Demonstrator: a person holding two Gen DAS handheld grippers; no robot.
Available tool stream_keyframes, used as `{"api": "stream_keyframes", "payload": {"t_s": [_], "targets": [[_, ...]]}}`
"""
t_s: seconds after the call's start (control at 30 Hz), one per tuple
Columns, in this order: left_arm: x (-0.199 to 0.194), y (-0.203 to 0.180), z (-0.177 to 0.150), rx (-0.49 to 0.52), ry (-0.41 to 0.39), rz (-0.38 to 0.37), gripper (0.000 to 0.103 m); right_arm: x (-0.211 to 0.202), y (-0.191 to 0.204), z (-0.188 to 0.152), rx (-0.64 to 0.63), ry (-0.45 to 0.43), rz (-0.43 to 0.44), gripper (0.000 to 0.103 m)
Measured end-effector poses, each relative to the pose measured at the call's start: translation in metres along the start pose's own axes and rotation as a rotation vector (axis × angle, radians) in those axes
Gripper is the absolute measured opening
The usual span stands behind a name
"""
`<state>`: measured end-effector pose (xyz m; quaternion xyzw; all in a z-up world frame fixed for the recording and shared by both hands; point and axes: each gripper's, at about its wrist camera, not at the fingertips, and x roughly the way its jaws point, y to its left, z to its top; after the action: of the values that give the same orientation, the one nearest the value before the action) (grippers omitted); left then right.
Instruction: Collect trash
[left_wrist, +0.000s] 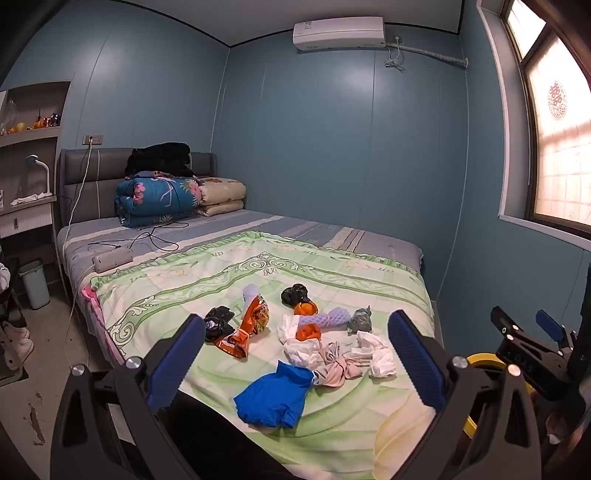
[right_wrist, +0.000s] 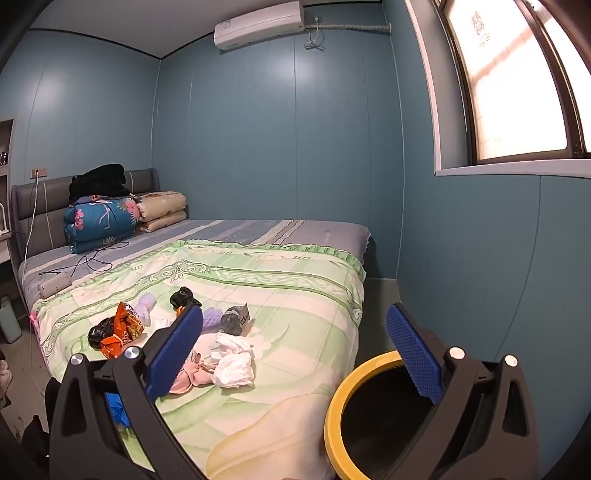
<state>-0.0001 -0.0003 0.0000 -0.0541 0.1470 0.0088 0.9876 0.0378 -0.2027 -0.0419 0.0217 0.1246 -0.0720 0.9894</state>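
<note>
Trash and clothes lie mixed on the green bedspread (left_wrist: 221, 280): an orange snack wrapper (left_wrist: 251, 326), two crumpled black bags (left_wrist: 218, 322) (left_wrist: 294, 293), purple foam netting (left_wrist: 332, 315), orange peel (left_wrist: 308, 331), a grey wrapper (left_wrist: 360, 320), white tissues (left_wrist: 373, 352), pink cloth (left_wrist: 338, 367) and blue cloth (left_wrist: 275, 395). My left gripper (left_wrist: 295, 362) is open and empty, above the bed's near end. My right gripper (right_wrist: 295, 354) is open and empty, over the bed edge beside a yellow-rimmed bin (right_wrist: 340, 402). The wrapper (right_wrist: 123, 326) and tissues (right_wrist: 232, 363) show there too.
Folded quilts (left_wrist: 159, 201) and black clothing are stacked at the headboard. A power strip (left_wrist: 112, 258) with cables lies on the bed's left side. A pale waste bin (left_wrist: 35, 284) stands on the floor at left. A blue wall and a window (right_wrist: 509, 85) are at right.
</note>
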Motion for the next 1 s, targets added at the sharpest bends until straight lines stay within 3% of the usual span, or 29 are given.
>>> {"api": "stream_keyframes", "payload": {"t_s": [1.0], "targets": [[0.0018, -0.0031, -0.0036, -0.003, 0.007, -0.007, 0.096, 0.0026, 0.0047, -0.0069, 0.007, 0.0, -0.015, 0.095]]}}
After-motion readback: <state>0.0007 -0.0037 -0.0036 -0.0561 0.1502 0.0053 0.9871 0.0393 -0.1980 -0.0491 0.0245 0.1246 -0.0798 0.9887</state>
